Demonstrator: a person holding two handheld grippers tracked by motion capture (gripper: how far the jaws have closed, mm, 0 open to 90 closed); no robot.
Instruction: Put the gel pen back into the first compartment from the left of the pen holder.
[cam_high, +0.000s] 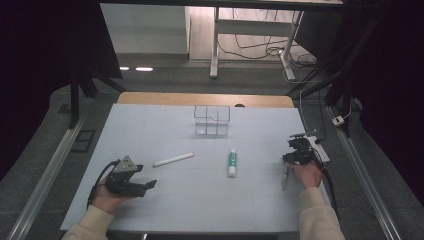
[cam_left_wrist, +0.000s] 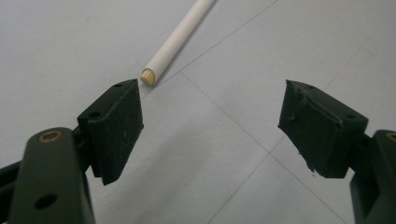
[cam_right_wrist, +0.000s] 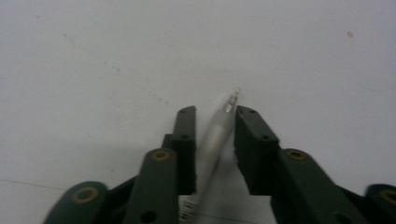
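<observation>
I'm closing my right gripper (cam_right_wrist: 212, 126) around a clear pen (cam_right_wrist: 215, 135) lying on the tabletop (cam_high: 200, 200); its jaws are narrowed to either side of the barrel, and I can't tell if they're pinching yet. My left gripper (cam_left_wrist: 210, 126) is hanging wide open with nothing in it, nosing toward the near end of a white stick (cam_left_wrist: 180, 39). I'm judging this as the pickup step. Next I'm needing a firm squeeze, then a straight lift toward the clear organizer box (cam_high: 212, 120) at the back. The high view is giving me that box and a green-and-white tube (cam_high: 232, 162) mid-table; the right gripper view is giving me the pen tip poking past the jaws.
</observation>
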